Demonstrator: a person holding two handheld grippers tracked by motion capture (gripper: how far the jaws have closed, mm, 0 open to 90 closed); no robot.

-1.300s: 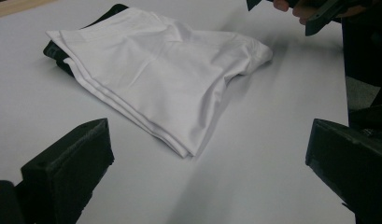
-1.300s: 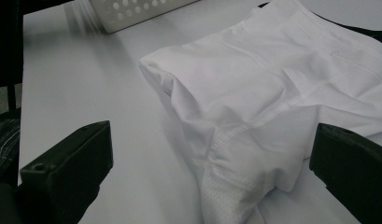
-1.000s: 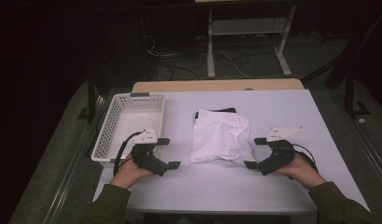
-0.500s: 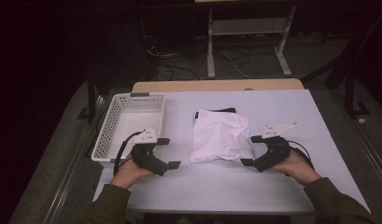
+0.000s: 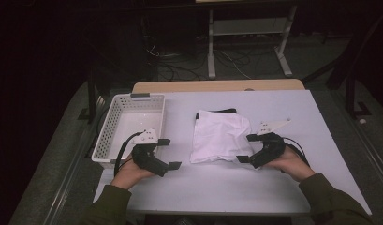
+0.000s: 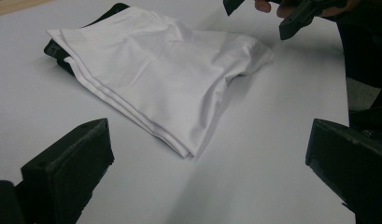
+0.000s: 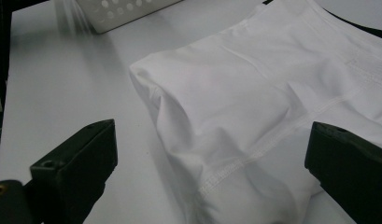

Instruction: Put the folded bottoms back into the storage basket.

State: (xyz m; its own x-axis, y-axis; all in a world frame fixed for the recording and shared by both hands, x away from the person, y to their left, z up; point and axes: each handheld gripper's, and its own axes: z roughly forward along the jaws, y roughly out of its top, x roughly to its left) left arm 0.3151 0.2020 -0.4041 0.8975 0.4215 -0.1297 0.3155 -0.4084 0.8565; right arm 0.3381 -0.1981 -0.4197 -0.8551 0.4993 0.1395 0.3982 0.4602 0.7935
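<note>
— State the item under inspection and its position.

— A folded white cloth garment lies flat near the middle of the white rectangular table. A black flat object lies under its far edge, showing as a dark strip; in the left gripper view it shows beneath the far corner. What that object is, I cannot tell.

— Right gripper?

— The black two-jaw right gripper sits at the garment's near right corner. Jaws stand wide apart, clamped on nothing. In the right gripper view the rounded fold of the garment lies between and just ahead of the jaws. Whether a jaw touches the cloth cannot be told.

— Left gripper?

— The black two-jaw left gripper is held over bare table, to the left of the garment and apart from it. Jaws wide apart, empty. Its own view shows the garment's layered edge ahead and the right gripper beyond it.

— Surroundings?

— A white perforated plastic basket stands at the table's left edge, just beyond the left gripper. A hand holds each gripper; olive-green sleeves enter from the bottom of the high view.
</note>
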